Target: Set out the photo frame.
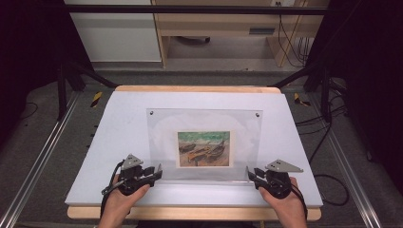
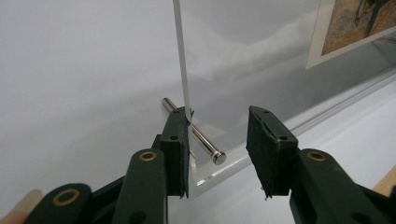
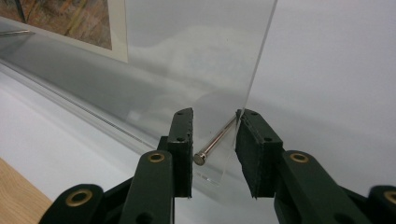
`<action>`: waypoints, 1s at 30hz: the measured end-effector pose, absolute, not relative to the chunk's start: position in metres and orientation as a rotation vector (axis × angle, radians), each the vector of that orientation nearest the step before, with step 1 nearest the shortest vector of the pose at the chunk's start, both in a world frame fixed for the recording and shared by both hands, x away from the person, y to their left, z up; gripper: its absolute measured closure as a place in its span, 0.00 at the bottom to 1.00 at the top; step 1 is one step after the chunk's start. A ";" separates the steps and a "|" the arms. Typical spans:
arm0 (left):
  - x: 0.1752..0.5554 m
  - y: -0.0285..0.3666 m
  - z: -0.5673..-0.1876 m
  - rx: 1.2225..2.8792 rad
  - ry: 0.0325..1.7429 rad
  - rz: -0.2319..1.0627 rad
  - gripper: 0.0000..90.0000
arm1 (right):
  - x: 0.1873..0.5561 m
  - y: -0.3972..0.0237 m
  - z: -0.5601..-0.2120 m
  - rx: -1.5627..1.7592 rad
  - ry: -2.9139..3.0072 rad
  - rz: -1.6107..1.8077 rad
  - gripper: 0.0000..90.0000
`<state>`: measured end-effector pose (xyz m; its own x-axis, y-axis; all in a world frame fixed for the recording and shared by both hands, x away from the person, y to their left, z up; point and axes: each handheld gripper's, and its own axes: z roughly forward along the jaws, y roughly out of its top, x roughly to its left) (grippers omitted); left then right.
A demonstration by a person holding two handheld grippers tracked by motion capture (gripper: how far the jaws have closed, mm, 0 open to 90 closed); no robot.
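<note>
Both tongs [image 2: 217,140] [image 3: 215,144] half-open, straddling acrylic frame's [image 1: 204,118] bottom corners.

From my remote seat: grey carpet floor [image 1: 43,142], wooden desk [image 1: 214,23] far centre, white cabinet [image 1: 114,33] far left, cables [image 1: 332,142] right, dim edges.

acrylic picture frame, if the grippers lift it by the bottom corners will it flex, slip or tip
The acrylic frame looks stiff, so it probably won't flex. Its glossy faces may slip in the pads. Standing upright on thin metal pins, it could tip easily.
</note>
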<state>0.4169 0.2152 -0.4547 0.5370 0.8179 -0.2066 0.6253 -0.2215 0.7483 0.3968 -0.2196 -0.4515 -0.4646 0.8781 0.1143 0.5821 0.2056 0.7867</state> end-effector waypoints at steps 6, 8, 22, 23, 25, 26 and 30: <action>0.415 0.215 -0.457 1.975 1.168 0.276 0.67 | 0.392 -0.218 -0.454 1.354 2.148 1.108 0.75; 0.415 0.215 -0.457 1.981 1.166 0.277 0.67 | 0.392 -0.217 -0.454 1.358 2.150 1.104 0.75; 0.413 0.215 -0.460 2.005 1.157 0.268 0.66 | 0.389 -0.219 -0.457 1.369 2.182 1.101 0.75; 0.412 0.215 -0.460 2.007 1.157 0.267 0.66 | 0.389 -0.219 -0.457 1.366 2.184 1.100 0.75; 0.412 0.215 -0.460 2.016 1.153 0.268 0.66 | 0.388 -0.219 -0.457 1.363 2.189 1.098 0.75; 0.412 0.215 -0.460 2.016 1.152 0.269 0.66 | 0.388 -0.219 -0.457 1.359 2.189 1.100 0.75; 0.412 0.215 -0.460 2.017 1.149 0.271 0.66 | 0.388 -0.220 -0.457 1.361 2.186 1.106 0.75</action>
